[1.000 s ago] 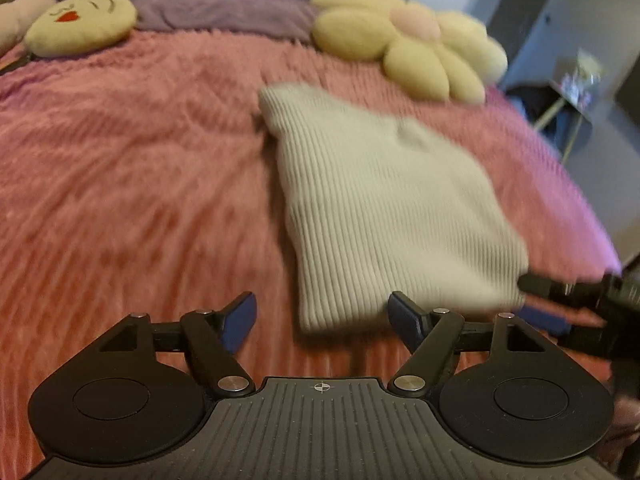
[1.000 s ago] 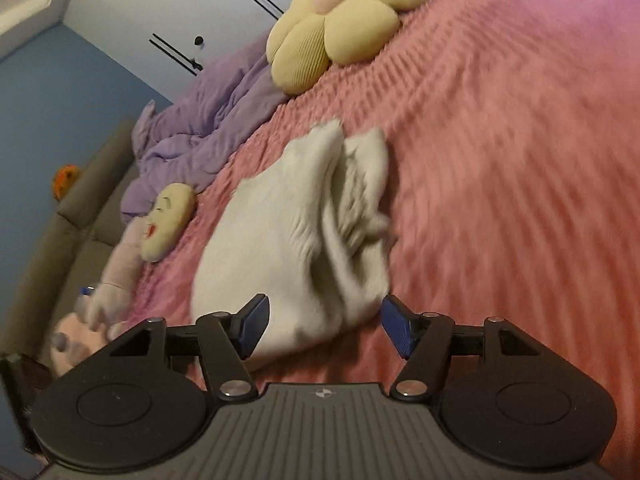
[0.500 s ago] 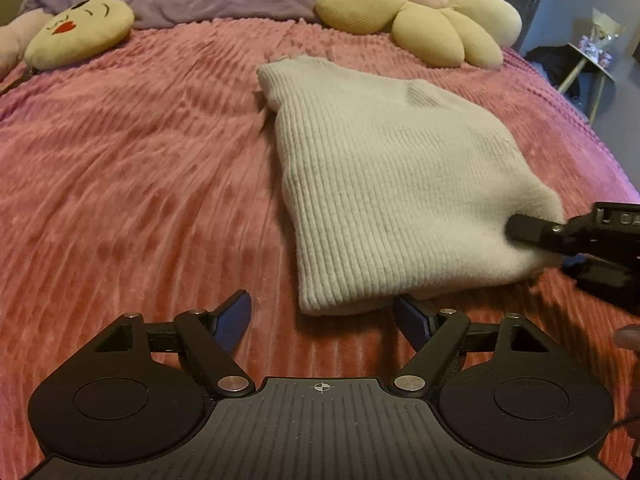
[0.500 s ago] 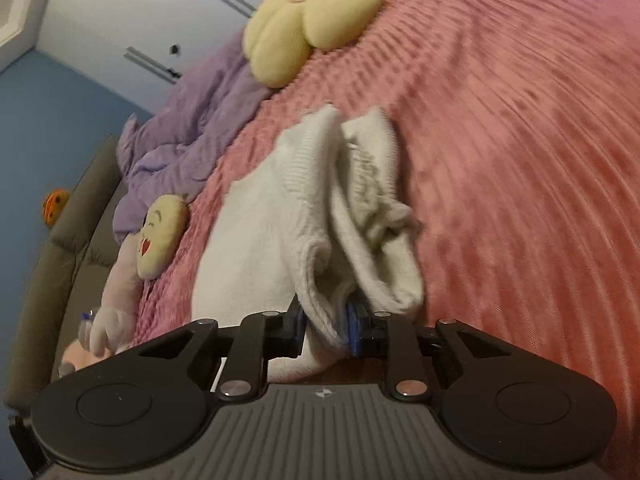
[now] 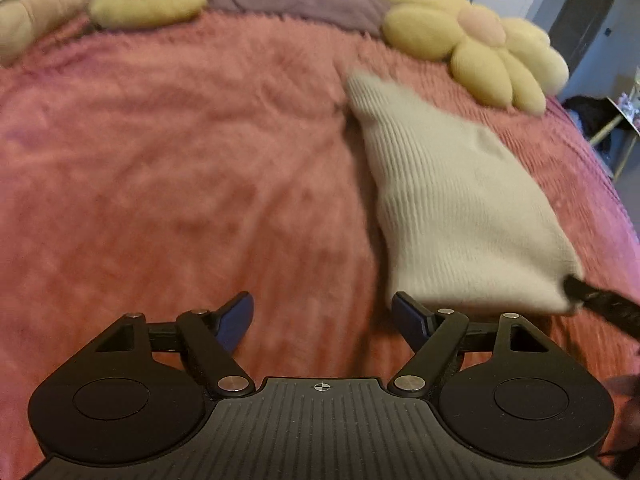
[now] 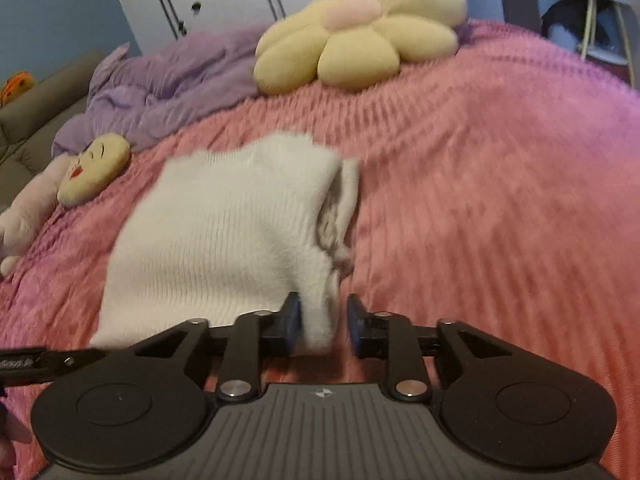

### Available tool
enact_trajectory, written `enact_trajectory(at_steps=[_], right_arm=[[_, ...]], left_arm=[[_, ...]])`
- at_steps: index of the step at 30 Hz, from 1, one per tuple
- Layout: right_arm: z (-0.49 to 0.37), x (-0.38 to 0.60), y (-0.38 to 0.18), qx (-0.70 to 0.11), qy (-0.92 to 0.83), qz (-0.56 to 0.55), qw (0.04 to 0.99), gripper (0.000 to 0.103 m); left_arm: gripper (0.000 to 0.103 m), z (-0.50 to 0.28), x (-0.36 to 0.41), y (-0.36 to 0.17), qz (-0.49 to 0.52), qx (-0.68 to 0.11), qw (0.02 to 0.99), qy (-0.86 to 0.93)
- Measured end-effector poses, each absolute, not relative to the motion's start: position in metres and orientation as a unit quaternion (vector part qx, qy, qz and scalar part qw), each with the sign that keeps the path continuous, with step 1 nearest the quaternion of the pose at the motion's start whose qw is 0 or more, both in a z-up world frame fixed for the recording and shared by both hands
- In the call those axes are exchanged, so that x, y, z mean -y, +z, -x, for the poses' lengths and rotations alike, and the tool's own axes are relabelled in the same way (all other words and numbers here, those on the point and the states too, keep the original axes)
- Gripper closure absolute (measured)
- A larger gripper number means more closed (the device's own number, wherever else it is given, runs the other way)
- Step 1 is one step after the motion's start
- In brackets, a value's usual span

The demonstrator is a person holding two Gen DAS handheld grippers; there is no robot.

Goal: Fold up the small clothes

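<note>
With the right gripper (image 6: 319, 320) opening around the cream knit's (image 6: 224, 236) corner and the left gripper (image 5: 322, 320) wide and empty, the fold risked slumping apart.

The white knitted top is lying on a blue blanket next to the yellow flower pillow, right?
Not quite. The blanket is pink, not blue; the right wrist view shows it clearly. The white knitted top does lie on it, with the yellow flower pillow nearby.
</note>
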State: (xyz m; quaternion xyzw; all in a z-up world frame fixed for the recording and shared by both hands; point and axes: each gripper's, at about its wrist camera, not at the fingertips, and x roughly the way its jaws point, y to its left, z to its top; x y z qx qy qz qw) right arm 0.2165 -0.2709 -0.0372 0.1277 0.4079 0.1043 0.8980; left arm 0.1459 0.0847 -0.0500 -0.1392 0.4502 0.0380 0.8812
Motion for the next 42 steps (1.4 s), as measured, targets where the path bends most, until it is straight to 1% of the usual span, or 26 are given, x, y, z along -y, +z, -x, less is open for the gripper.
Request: enact_trajectory(at_steps=[4,6,8,9,11,13,16,18,20,23,24,27,29,30,33,36,39,41,42], right_arm=[[-0.218,0.276,-0.008,-0.36,0.087,-0.108,0.923,0.075],[-0.226,0.266,0.002,-0.342,0.095,-0.086,0.931,0.075],[-0.238,0.25,0.003,-0.343,0.119,-0.065,0.929,0.076],[-0.243,0.238,0.002,-0.339,0.133,-0.041,0.93,0.076],[-0.254,0.211,-0.005,-0.336,0.15,0.03,0.929,0.085],[-0.266,0.191,-0.015,-0.337,0.154,0.086,0.925,0.085],[-0.282,0.172,-0.039,-0.357,0.146,0.162,0.908,0.086],[-0.285,0.175,-0.057,-0.364,0.154,0.189,0.899,0.086],[-0.286,0.178,-0.062,-0.368,0.165,0.196,0.894,0.086],[-0.294,0.177,-0.057,-0.392,0.17,0.188,0.884,0.086],[-0.293,0.176,-0.054,-0.391,0.168,0.188,0.885,0.086],[-0.271,0.18,-0.036,-0.38,0.158,0.166,0.896,0.085],[-0.252,0.187,-0.024,-0.371,0.157,0.132,0.906,0.077],[-0.244,0.189,-0.023,-0.371,0.153,0.123,0.908,0.075],[-0.239,0.181,-0.037,-0.399,0.135,0.164,0.892,0.075],[-0.244,0.174,-0.032,-0.425,0.139,0.204,0.871,0.075],[-0.242,0.176,-0.017,-0.45,0.133,0.2,0.86,0.066],[-0.229,0.182,-0.011,-0.453,0.126,0.195,0.861,0.054],[-0.218,0.187,-0.008,-0.456,0.124,0.187,0.862,0.052]], left_arm=[[0.021,-0.155,-0.098,-0.033,0.138,-0.417,0.896,0.058],[0.021,-0.167,-0.091,-0.029,0.144,-0.411,0.899,0.044],[0.021,-0.187,-0.077,-0.027,0.131,-0.408,0.903,0.02],[0.021,-0.195,-0.07,-0.028,0.122,-0.411,0.903,0.018],[0.021,-0.212,-0.056,-0.033,0.107,-0.414,0.904,0.014],[0.02,-0.226,-0.045,-0.042,0.093,-0.426,0.9,0.011],[0.011,-0.241,-0.036,-0.062,0.074,-0.453,0.889,0.006],[0.006,-0.246,-0.036,-0.071,0.075,-0.455,0.887,0.002],[0.001,-0.246,-0.038,-0.079,0.076,-0.452,0.889,0.008],[0.001,-0.239,-0.042,-0.076,0.096,-0.453,0.886,0.017],[0.004,-0.234,-0.044,-0.07,0.102,-0.451,0.887,0.019],[0.004,-0.212,-0.046,-0.055,0.112,-0.438,0.892,0.013],[0.004,-0.202,-0.047,-0.059,0.113,-0.448,0.887,0.014],[0.004,-0.204,-0.046,-0.064,0.109,-0.46,0.881,0.019],[0.003,-0.209,-0.049,-0.075,0.124,-0.5,0.857,0.034],[0.003,-0.201,-0.049,-0.058,0.128,-0.494,0.859,0.036],[0.002,-0.185,-0.042,-0.041,0.09,-0.48,0.872,0.034],[0.001,-0.172,-0.04,-0.038,0.086,-0.481,0.872,0.03],[0.001,-0.165,-0.04,-0.037,0.089,-0.485,0.87,0.028]])
